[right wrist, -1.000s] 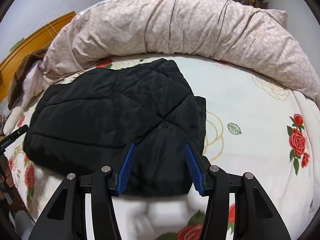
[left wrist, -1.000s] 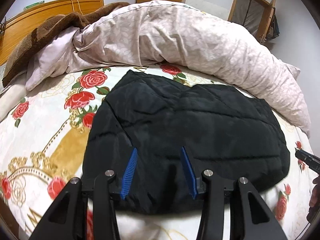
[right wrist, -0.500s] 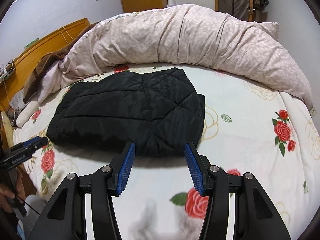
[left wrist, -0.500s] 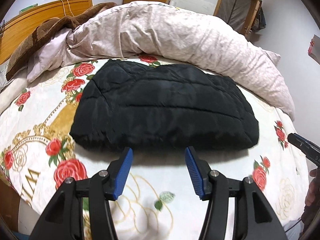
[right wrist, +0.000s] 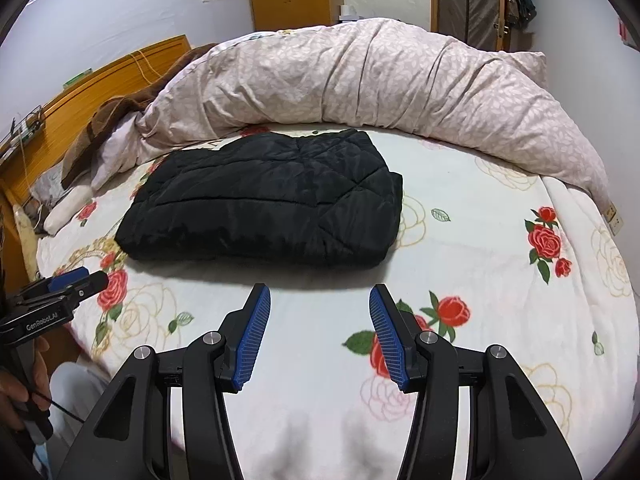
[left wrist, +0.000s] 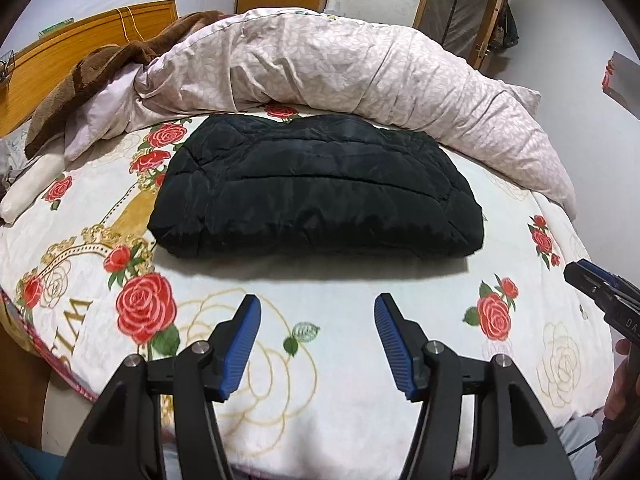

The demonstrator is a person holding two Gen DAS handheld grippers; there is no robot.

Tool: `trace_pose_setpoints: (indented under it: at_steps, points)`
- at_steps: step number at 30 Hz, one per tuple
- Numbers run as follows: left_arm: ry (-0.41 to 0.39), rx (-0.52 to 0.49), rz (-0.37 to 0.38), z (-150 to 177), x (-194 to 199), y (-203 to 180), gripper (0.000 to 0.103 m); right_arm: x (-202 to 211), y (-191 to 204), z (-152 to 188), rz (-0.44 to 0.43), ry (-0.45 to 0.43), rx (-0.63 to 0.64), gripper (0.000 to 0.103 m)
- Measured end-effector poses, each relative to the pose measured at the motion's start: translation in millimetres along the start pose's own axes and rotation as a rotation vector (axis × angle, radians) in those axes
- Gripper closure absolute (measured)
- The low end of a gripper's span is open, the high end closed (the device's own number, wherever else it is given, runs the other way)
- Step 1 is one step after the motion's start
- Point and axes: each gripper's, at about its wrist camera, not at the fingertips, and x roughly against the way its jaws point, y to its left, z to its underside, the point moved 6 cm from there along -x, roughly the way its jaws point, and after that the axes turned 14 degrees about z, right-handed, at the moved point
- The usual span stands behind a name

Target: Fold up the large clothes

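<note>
Nearest to me, my left hand-held gripper (left wrist: 318,312) hovers over bare bedsheet, its blue-padded jaws opening with nothing between them. My right hand-held gripper (right wrist: 318,300) also hangs above the sheet, jaws parted and empty. Just beyond both lies the black quilted jacket (left wrist: 316,196), folded into a thick rectangular bundle, resting flat on the rose-patterned bed (left wrist: 224,292) toward its middle. I judge it light but bulky and springy: the puffy filling will push folds back open, and the shiny shell looks slick, so a shallow pinch may slip. I would take hold deep at the near corners, catching all the layers at once. Behind the jacket, touching or just beside its far edge, a long pale duvet (left wrist: 360,68) is heaped across the bed.
</note>
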Motion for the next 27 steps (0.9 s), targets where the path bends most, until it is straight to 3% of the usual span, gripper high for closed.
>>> trace_pose_setpoints:
  at_steps: [15, 27]
  points:
    - [0.022, -0.023, -0.009, 50.9, 50.2, -37.6, 0.041, 62.6, 0.7, 47.3, -0.009, -0.019, 0.025, 0.051]
    - [0.007, -0.014, -0.015, 60.8, 64.5, -41.5, 0.039, 81.3, 14.4, 57.6, -0.021, -0.034, 0.051, 0.051]
